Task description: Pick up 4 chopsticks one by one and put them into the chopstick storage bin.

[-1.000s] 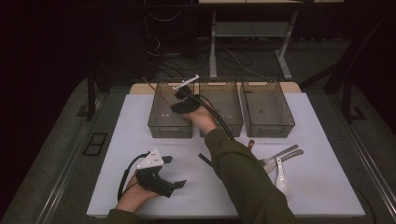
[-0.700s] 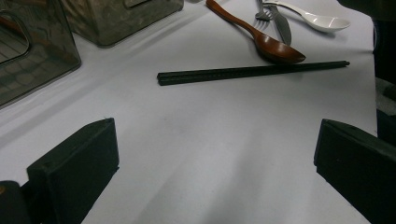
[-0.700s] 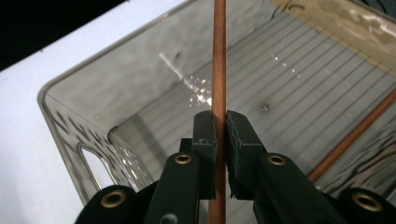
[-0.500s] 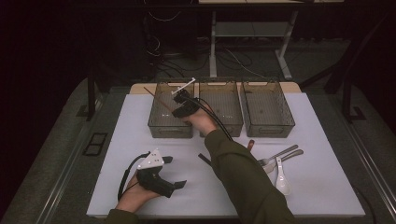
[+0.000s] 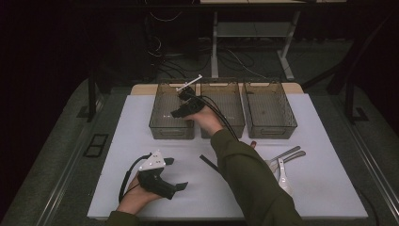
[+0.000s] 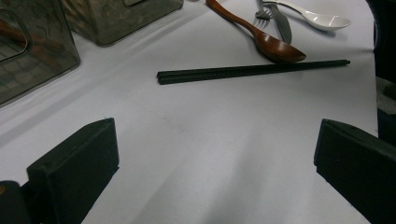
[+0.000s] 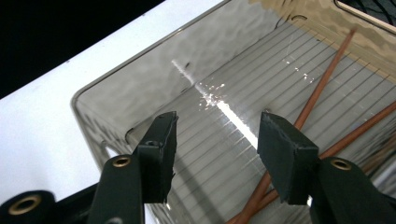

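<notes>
Opening right tongs [image 7: 215, 156] over left bin [image 5: 162, 126], chopsticks [image 7: 322, 88] released | left tongs [image 6: 210, 172] wide, unmoved

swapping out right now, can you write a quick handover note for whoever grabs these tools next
Right tool: over the left bin, jaws have just been opening, nothing between them. The wooden chopsticks lie inside that bin.
Left tool: open, idle, low over the white mat.
Done: wooden chopsticks binned.
Left on the mat: black chopsticks, wooden spoon, fork, knife, white spoon.
The middle bin and right bin look empty, though the high view is dim.
</notes>
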{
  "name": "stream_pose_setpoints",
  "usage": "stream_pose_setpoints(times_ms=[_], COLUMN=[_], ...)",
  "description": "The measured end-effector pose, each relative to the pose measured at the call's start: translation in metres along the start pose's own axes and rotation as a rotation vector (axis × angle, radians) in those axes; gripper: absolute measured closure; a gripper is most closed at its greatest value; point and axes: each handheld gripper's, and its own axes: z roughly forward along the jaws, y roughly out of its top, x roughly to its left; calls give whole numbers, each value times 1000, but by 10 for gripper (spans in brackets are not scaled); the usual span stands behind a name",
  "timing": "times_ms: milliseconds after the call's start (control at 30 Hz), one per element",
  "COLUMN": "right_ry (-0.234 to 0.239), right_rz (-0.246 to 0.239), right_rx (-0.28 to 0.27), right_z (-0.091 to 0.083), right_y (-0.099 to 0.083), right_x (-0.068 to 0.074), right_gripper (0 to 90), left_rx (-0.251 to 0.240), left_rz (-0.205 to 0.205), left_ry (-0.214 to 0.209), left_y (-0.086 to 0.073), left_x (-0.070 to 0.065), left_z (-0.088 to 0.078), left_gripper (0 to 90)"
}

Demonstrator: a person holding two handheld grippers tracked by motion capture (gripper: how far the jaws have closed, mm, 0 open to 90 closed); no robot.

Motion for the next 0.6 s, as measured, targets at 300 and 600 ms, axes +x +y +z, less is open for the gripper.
stream_pose_setpoints(times_ms=[300,600], right_ry=[15,67], right_rz=[-37,-62], right_rx=[-34,-42], right_z=[-31,-66], right_y=[-2,-17], right_x=[3,2], right_gripper=[431,377], left_rx=[3,9], left_rz=[1,-1], left_ry=[3,3], left_y=[0,0], left_x=[0,-1], left_z=[1,2], left_gripper=[0,0])
